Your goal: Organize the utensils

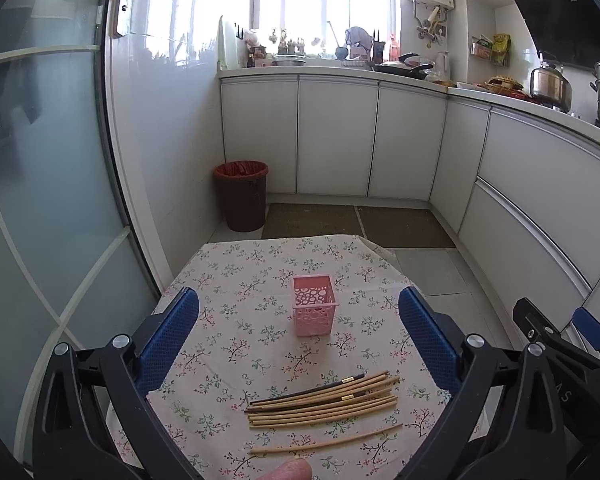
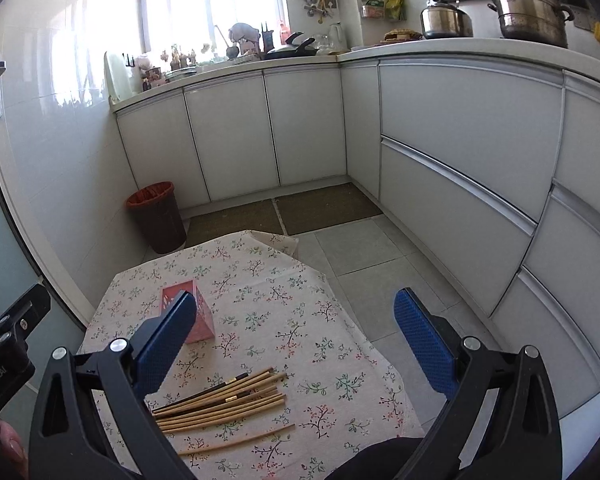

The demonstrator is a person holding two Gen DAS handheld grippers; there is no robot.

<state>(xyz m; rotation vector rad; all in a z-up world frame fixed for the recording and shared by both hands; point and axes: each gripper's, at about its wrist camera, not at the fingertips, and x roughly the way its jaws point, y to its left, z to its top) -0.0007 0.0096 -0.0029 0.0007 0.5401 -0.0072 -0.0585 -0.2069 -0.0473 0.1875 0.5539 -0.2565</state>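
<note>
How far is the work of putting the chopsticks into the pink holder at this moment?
Nothing looks done yet. The pink holder stands upright on the floral tablecloth with no chopsticks visible in it. The chopsticks lie in a pile nearer the camera, with one single chopstick apart from it. The left gripper and right gripper are open and hold nothing. All chopsticks remain to be moved.

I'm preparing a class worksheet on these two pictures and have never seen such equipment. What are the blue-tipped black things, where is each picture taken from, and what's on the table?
A person holds a two-finger gripper in each hand. Each picture comes from a camera on one gripper, looking along its blue fingers. The left gripper and right gripper are both open and hold nothing. On the floral tablecloth stands an empty pink holder. Nearer lies a pile of chopsticks, with one single chopstick apart.
</note>
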